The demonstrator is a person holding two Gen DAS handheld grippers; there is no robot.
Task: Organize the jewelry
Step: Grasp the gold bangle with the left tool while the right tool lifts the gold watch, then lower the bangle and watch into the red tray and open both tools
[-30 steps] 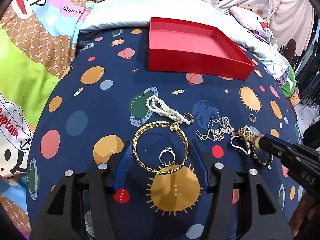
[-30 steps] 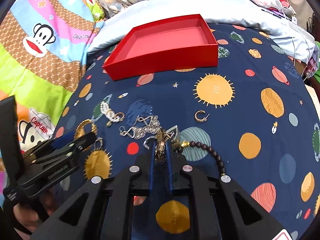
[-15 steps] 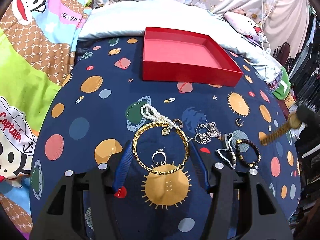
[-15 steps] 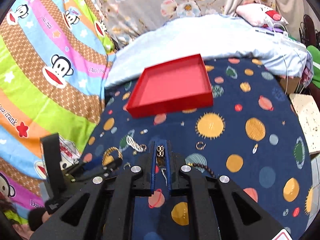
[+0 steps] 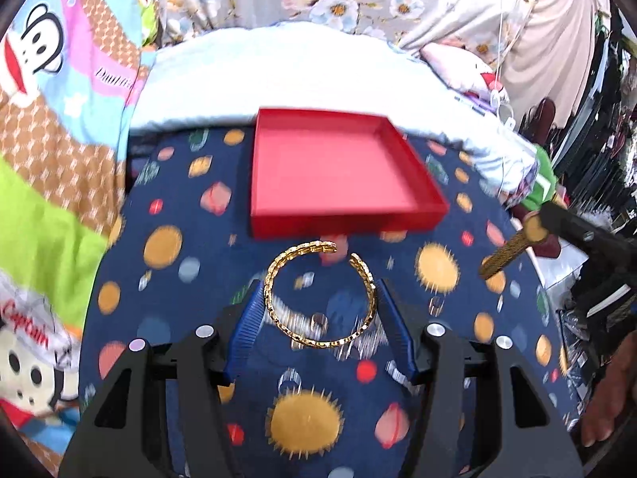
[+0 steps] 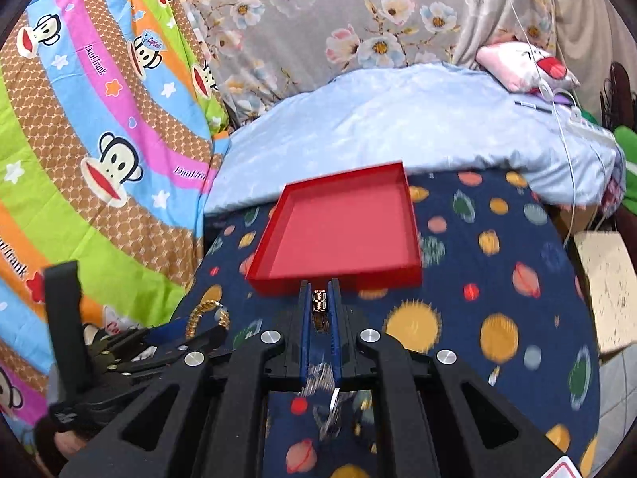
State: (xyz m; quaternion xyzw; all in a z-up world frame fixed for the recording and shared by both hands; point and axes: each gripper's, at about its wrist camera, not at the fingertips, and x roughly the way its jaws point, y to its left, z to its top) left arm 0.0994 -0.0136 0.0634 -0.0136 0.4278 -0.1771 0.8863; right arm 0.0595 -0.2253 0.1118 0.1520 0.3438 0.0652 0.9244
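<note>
Navy planet-print cloth [image 5: 167,306] covers the bed, with a pale blue quilt [image 6: 398,127] and cartoon-monkey bedding [image 6: 99,139] on the far and left sides. Loose jewellery lying on the cloth beneath both tools is smeared by motion blur; single pieces cannot be told apart. Red tray [image 5: 422,195] sits on the far part of the cloth, its floor bare in both views. Left hand-held gripper [image 5: 320,310]: blue pads spread to the width of a gold chain bangle [image 5: 278,263], one pad against each side of it; open ends of the bangle point toward the tray. Right hand-held gripper [image 6: 319,306]: pads pressed nearly together, pinching a gold watch-style band [image 6: 319,303] near the tray's near wall. Band's lower part hidden between the pads.
</note>
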